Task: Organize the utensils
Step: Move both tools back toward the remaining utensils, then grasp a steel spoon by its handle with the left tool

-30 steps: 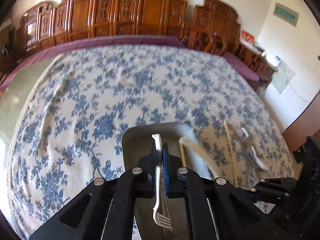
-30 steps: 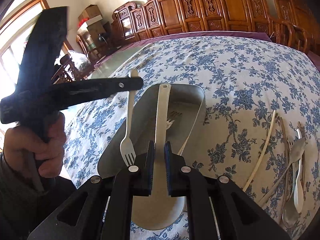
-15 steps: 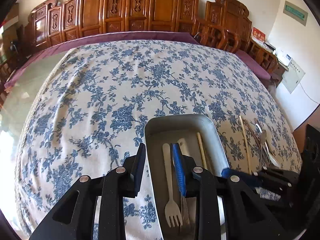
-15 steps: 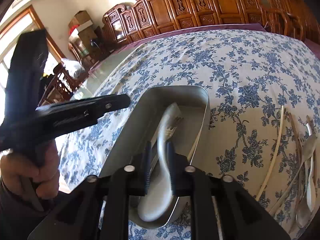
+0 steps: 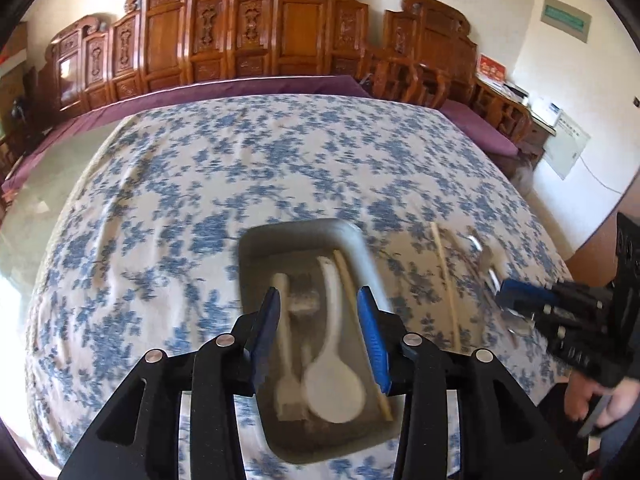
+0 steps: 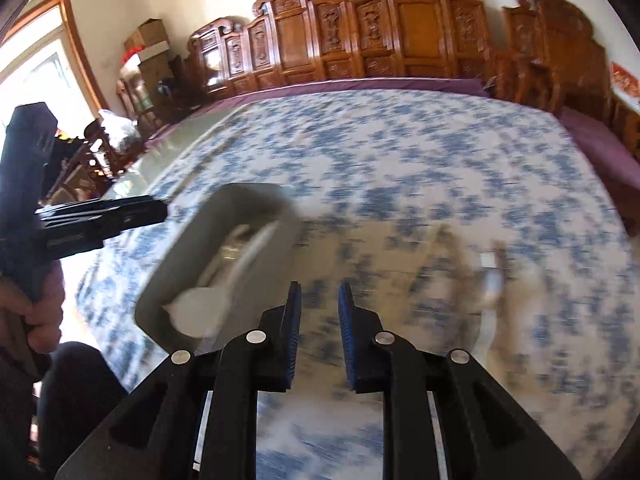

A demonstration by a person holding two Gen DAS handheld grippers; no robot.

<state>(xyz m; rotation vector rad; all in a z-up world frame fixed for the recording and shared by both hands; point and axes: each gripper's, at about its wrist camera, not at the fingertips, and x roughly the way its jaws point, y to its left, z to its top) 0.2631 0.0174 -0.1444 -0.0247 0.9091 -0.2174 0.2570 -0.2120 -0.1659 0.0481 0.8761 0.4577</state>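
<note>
A smooth grey rounded tray (image 5: pixel 304 236) is sitting on the blue-flowered cloth (image 5: pixel 168 184), holding a white spoon (image 5: pixel 332 388) and fork (image 5: pixel 286 380). The left gripper (image 5: pixel 320 320) is opening, empty, above it. The right gripper (image 6: pixel 318 312) is hanging slightly parted, holding nothing.

I see a matt grey tray (image 5: pixel 352 240), apparently metal, on a printed cotton-like tablecloth (image 5: pixel 200 184) in blue and white. The white spoon (image 5: pixel 332 392) looks like smooth plastic. The carved wooden chairs (image 5: pixel 296 28) show glossy varnish. My gripper pads (image 6: pixel 292 340) are ribbed blue rubber
</note>
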